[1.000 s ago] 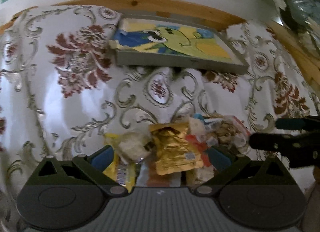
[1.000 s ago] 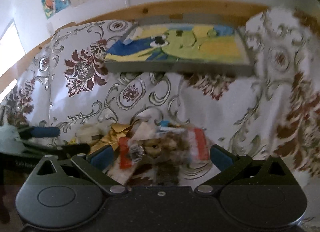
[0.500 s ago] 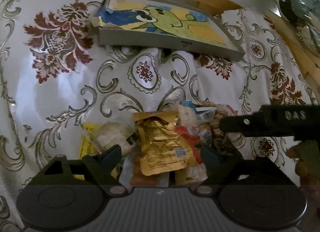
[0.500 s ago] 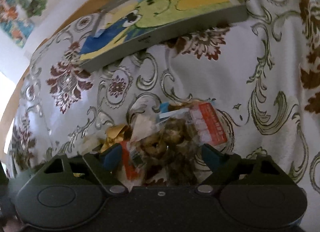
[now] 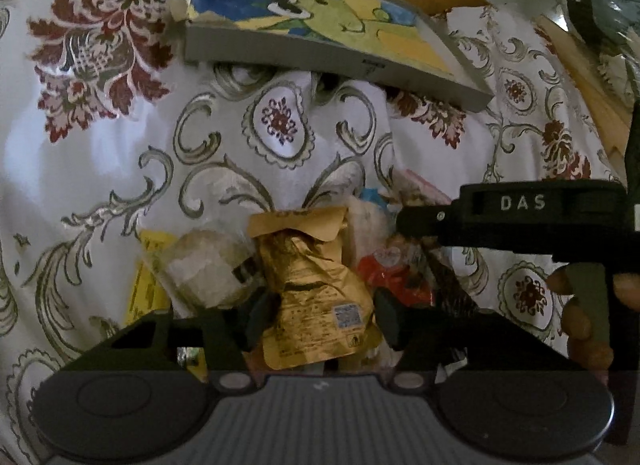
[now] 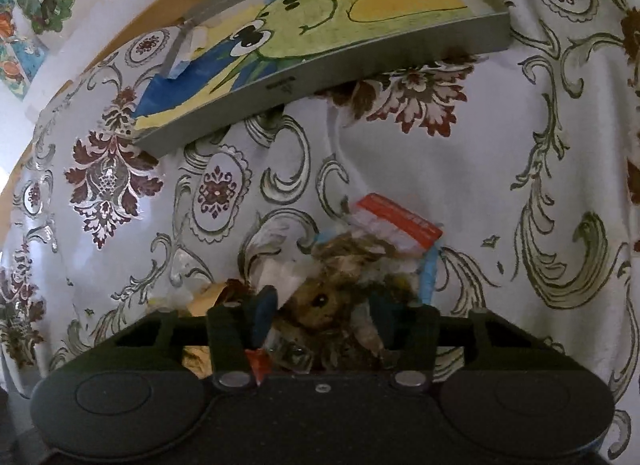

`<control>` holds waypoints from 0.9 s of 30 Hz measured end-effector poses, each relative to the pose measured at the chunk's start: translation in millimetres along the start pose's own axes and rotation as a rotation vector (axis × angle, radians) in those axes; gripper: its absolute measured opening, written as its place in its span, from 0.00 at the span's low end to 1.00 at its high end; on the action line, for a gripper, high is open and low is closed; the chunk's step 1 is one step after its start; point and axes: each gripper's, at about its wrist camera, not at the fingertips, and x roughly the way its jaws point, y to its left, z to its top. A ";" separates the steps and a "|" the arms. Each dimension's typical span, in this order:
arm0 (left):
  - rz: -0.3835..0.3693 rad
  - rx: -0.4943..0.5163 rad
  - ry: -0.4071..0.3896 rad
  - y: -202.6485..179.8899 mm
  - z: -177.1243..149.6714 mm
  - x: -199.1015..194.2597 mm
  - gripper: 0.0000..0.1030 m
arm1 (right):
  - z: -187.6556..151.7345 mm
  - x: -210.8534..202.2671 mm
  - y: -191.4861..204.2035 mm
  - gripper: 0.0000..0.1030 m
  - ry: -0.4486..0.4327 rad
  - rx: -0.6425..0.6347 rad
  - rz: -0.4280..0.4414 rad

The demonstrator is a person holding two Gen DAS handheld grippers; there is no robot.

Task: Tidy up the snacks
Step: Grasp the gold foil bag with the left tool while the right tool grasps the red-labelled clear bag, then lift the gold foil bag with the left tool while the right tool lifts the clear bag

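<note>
Floral-patterned cloth (image 5: 100,169) on the counter, grey tray (image 5: 332,61) at 12 o'clock, left gripper (image 5: 320,321) jaws clamped on gold packet (image 5: 316,289), right gripper (image 6: 322,317) jaws closed around clear snack bag (image 6: 344,285), red wrapper (image 5: 388,277) at 3 o'clock.

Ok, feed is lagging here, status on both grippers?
Left gripper closing around gold foil pouch. Right gripper closing around clear bag of brown snacks. Grey tray beyond, unobstructed.

Bare tablecloth (image 5: 100,169) open between snack pile (image 5: 312,285) and grey tray (image 5: 320,61) (right gripper (image 5: 440,221) crowding the pile's right side)
</note>
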 end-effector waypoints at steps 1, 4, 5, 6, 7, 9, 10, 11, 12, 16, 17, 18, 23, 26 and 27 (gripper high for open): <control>-0.002 -0.007 0.007 0.6 -0.7 0.5 0.56 | -0.4 -0.5 0.4 0.45 0.000 -0.005 0.002; -0.010 -0.028 0.006 2.1 -3.5 -1.3 0.55 | -1.2 -2.7 1.8 0.42 -0.004 -0.022 0.003; -0.012 -0.034 0.005 2.6 -4.0 -1.7 0.56 | -1.1 -3.2 1.1 0.42 -0.004 -0.018 0.007; -0.012 -0.040 0.003 2.4 -3.6 -1.6 0.56 | -0.5 -2.8 -0.8 0.42 0.002 -0.007 0.014; -0.013 -0.046 0.005 3.1 -3.0 -0.8 0.57 | 0.0 -1.6 -2.2 0.45 0.011 0.001 0.026; -0.016 -0.062 0.011 5.4 -0.9 1.6 0.59 | 0.7 0.7 -5.1 0.47 0.018 0.022 0.037; -0.020 -0.072 0.015 6.9 -0.3 3.1 0.60 | 0.8 1.9 -6.1 0.50 0.023 0.030 0.040; -0.024 -0.084 0.018 9.0 0.8 4.9 0.61 | 1.1 3.0 -7.0 0.51 0.024 0.038 0.044; -0.025 -0.095 0.019 10.4 1.7 6.3 0.62 | 1.3 3.4 -7.1 0.52 0.020 0.043 0.045; -0.033 -0.147 0.013 17.6 6.4 10.8 0.67 | 3.4 6.9 -5.5 0.58 0.013 0.046 0.052; -0.032 -0.162 0.012 19.7 7.4 11.7 0.67 | 3.6 8.2 -4.5 0.58 0.013 0.039 0.051; -0.034 -0.175 0.011 21.4 7.7 12.4 0.67 | 3.3 8.8 -2.7 0.57 0.007 0.028 0.044; -0.031 -0.208 0.005 27.3 5.7 11.6 0.55 | 1.3 6.9 0.1 0.46 -0.006 0.010 0.034; -0.024 -0.191 0.001 24.0 3.9 9.9 0.51 | 0.1 5.4 -0.1 0.44 -0.007 0.009 0.036; -0.021 -0.183 0.001 22.1 3.3 9.1 0.50 | -0.2 4.6 0.0 0.43 -0.007 0.009 0.036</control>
